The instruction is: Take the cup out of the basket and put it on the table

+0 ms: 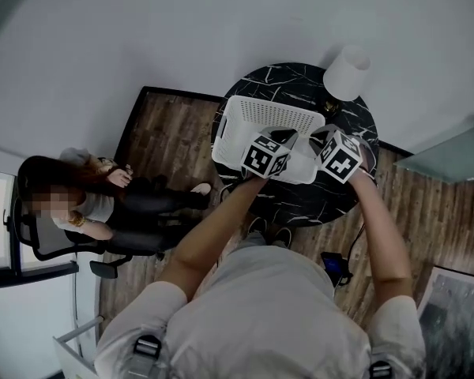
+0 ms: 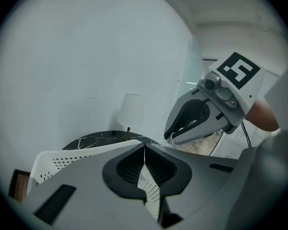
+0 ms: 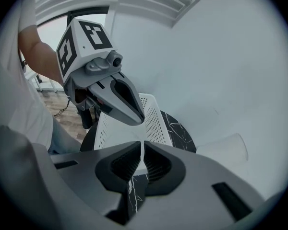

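A white perforated basket point(image 1: 253, 117) stands on a round black marble table point(image 1: 296, 81). No cup shows in any view. My left gripper point(image 1: 287, 136) and right gripper point(image 1: 321, 136) hover side by side over the basket's near right part, their tips pointing towards each other. In the left gripper view the jaws point(image 2: 144, 147) are shut with nothing between them, above the basket rim point(image 2: 62, 159); the right gripper point(image 2: 201, 121) hangs just ahead. The right gripper view shows its jaws point(image 3: 142, 145) shut and empty, with the left gripper point(image 3: 120, 99) in front and the basket point(image 3: 151, 121) behind.
A white table lamp point(image 1: 347, 71) stands at the table's far right edge, close to the wall. A person point(image 1: 87, 204) sits on a chair to the left, legs stretched towards the table. A glass surface point(image 1: 450, 156) lies at the right, over wooden flooring.
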`<state>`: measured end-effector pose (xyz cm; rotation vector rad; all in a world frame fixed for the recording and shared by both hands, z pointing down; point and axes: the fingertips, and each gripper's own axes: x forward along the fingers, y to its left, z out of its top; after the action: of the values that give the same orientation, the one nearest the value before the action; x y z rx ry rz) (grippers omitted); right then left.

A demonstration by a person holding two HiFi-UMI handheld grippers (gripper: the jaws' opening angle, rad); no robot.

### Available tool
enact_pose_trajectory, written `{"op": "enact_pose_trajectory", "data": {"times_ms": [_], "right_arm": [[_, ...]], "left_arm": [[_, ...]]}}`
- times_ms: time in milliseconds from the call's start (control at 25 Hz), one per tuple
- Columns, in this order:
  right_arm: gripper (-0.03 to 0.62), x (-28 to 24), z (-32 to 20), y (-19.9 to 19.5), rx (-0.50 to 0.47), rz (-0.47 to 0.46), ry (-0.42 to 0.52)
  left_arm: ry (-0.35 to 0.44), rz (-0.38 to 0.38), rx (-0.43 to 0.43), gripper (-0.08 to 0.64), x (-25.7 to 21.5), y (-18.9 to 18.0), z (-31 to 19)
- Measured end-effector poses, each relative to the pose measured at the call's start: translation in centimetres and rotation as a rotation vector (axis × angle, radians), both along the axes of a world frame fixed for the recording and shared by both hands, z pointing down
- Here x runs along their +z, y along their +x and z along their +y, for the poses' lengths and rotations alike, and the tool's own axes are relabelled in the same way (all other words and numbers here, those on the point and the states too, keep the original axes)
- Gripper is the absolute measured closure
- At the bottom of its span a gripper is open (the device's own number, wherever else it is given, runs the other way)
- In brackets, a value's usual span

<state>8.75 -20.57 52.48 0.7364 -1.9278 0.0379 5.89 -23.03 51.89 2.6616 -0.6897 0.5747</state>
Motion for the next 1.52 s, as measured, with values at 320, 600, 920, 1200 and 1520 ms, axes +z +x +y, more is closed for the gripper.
{"op": "enact_pose_trajectory", "data": {"times_ms": [320, 600, 920, 1200, 1520], "right_arm": [[0.567, -1.5, 2.0, 6.0, 0.129, 0.009, 0.017], [0.566, -0.9, 4.9, 11.4, 0.242, 0.031, 0.000], [0.566, -0.1, 8.2, 15.8, 0.342, 0.036, -0.021], [0.568, 1.7, 10.1, 18.1, 0.388, 0.042, -0.051], [0.568, 4.2, 11.1, 18.8, 0.403, 0.012, -0.090]], "left_arm": [[0.002, 0.008, 0.138, 0.554, -0.3, 6.2, 2.1], [-0.007, 0.007, 0.252, 0.554, 0.3, 11.3, 4.5], [-0.022, 0.007, 0.361, 0.554, 1.0, 16.3, 7.7], [-0.071, 0.016, 0.393, 0.554, 2.4, 18.6, 10.3], [-0.134, -0.006, 0.396, 0.554, 4.9, 19.1, 11.5]]}}
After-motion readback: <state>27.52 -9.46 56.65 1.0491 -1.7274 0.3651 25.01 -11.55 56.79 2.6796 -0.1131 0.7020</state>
